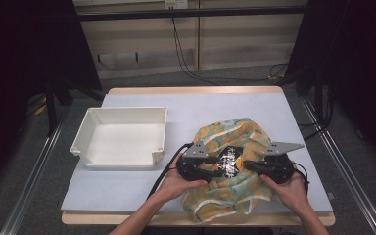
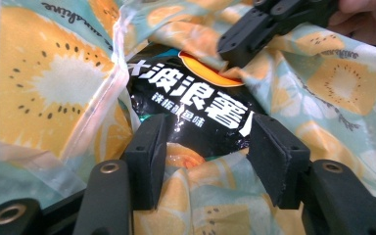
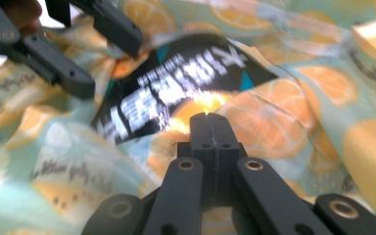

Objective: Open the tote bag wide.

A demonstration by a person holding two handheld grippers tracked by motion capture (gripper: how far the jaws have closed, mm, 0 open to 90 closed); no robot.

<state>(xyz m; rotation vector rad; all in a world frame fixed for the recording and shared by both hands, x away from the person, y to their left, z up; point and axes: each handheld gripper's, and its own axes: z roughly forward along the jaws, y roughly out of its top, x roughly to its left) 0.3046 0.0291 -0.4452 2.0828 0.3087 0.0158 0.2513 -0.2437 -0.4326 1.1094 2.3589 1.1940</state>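
Note:
A crumpled bag [image 1: 235, 131] printed with orange and kiwi slices lies at the table's front right. A black snack packet [image 1: 230, 159] with white characters shows through its opening. My left gripper [image 1: 215, 169] is open at the opening's left side. In the left gripper view its jaws [image 2: 203, 147] straddle the bag's lower lip, just short of the packet [image 2: 196, 98]. My right gripper [image 1: 247, 164] comes from the right and is shut on the bag's edge [image 3: 284, 122]. In the right gripper view its tips [image 3: 209, 120] pinch fabric just before the packet [image 3: 176, 88].
An empty white plastic tray [image 1: 126, 108] stands left of the bag on the pale blue mat [image 1: 225, 105]. The table's front edge is right under the person's hands. Dark curtains and cables lie beyond the far edge.

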